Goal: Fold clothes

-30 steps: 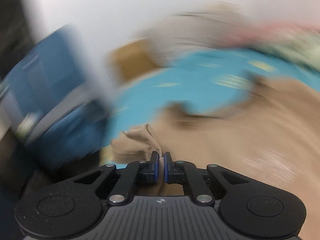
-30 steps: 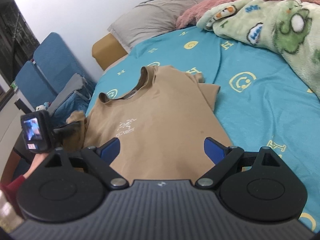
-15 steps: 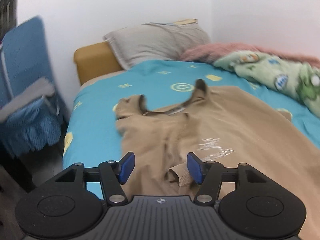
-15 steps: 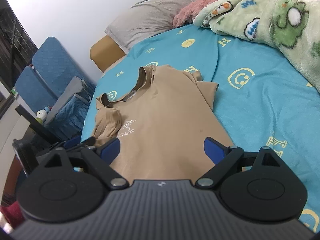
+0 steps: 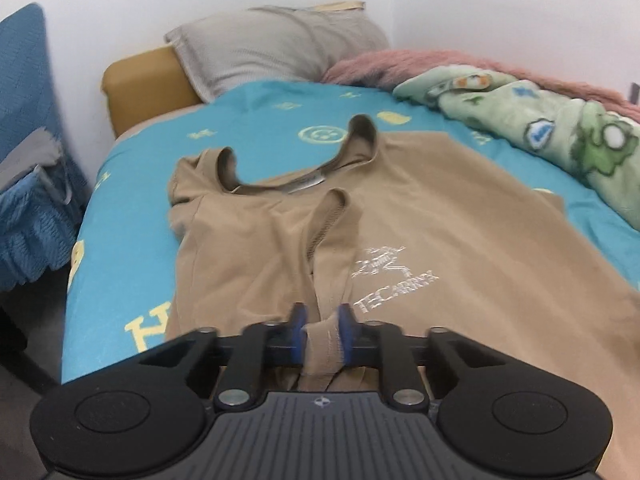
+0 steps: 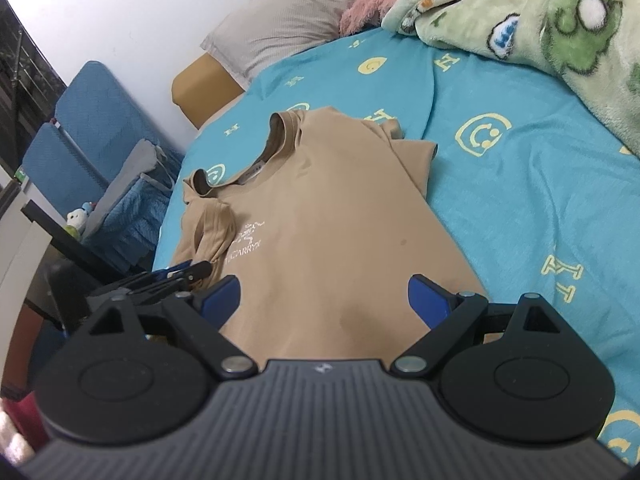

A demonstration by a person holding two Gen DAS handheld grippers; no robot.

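Spread flat on a turquoise sheet [image 6: 500, 200]: a tan T-shirt [image 6: 332, 224], collar far, its left sleeve [image 6: 212, 228] folded in over the chest beside the white logo. Near, above the hem: the right gripper [image 6: 324, 300], blue pads wide apart. At left, low: the left gripper [image 6: 176, 276] at the sleeve end; far right, a green blanket [image 6: 540, 20].

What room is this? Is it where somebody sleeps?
Most likely a bedroom. There is a bed with a turquoise smiley-face sheet, a grey pillow at its head, and a green cartoon blanket. A tan T-shirt lies spread on the bed.
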